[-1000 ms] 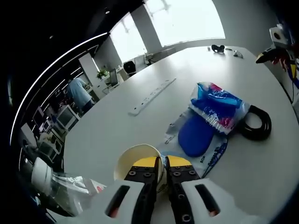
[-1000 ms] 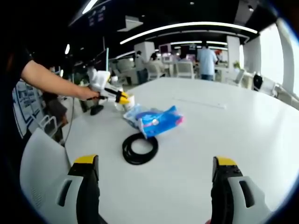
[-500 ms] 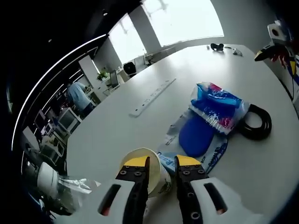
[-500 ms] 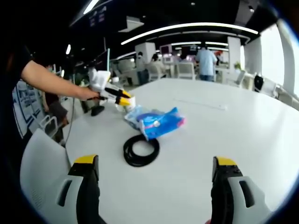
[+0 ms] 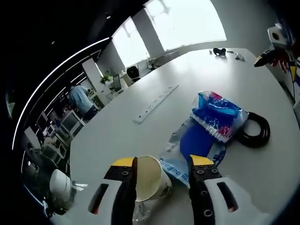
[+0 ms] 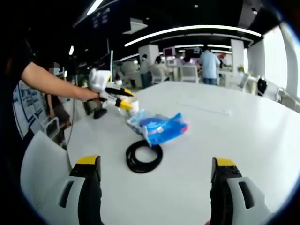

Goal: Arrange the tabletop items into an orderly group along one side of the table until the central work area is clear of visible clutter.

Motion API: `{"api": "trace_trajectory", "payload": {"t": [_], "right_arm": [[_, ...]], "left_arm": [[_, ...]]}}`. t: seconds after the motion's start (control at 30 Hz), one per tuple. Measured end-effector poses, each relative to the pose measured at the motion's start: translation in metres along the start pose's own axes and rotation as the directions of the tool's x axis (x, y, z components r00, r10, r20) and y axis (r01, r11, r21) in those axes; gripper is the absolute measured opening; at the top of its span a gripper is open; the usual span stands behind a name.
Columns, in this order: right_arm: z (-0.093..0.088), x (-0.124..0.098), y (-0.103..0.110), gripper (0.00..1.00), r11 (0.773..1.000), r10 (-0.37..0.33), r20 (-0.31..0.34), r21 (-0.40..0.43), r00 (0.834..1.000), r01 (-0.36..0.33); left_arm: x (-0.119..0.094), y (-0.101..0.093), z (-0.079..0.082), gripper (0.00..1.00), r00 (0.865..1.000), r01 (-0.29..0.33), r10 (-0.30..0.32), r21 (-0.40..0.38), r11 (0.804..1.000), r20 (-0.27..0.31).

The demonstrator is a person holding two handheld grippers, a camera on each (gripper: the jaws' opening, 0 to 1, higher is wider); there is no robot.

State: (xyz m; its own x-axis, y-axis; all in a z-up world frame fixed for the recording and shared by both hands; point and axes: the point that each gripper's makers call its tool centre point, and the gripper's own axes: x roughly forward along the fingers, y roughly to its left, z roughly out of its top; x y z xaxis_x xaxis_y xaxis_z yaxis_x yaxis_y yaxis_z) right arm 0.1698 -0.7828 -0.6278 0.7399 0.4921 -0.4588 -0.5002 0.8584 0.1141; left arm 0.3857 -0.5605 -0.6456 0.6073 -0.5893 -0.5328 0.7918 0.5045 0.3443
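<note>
Now the left gripper (image 5: 161, 164) has let go of the paper cup (image 5: 151, 178), jaws wide around it. It sits near the blue bag (image 5: 216, 115) and black cable (image 5: 255, 131). Right gripper (image 6: 154, 166) waits open.

Small dark object (image 5: 218, 50) at white table's far end too small to identify; blue plastic bag (image 5: 216, 115) overlaps black cable coil (image 5: 255, 133).
</note>
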Motion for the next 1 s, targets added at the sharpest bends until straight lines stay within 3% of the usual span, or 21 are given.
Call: {"api": "trace_trajectory", "payload": {"t": [0.53, 0.8, 1.0], "right_arm": [[0.012, 0.011, -0.005, 0.93, 0.999, 0.015, 0.0, -0.045, 1.0, -0.015], [0.017, 0.016, -0.005, 0.92, 0.998, 0.029, -0.007, -0.055, 1.0, -0.029], [0.02, 0.019, -0.007, 0.89, 0.997, 0.03, -0.008, -0.071, 1.0, -0.03]], "left_arm": [[-0.01, -0.027, 0.02, 0.53, 0.997, 0.055, -0.053, -0.035, 0.998, 0.054], [-0.011, -0.047, 0.021, 0.75, 0.992, 0.116, -0.111, -0.086, 0.99, 0.056], [-0.013, -0.069, 0.022, 0.82, 0.981, 0.183, -0.176, -0.091, 0.979, 0.077]]}}
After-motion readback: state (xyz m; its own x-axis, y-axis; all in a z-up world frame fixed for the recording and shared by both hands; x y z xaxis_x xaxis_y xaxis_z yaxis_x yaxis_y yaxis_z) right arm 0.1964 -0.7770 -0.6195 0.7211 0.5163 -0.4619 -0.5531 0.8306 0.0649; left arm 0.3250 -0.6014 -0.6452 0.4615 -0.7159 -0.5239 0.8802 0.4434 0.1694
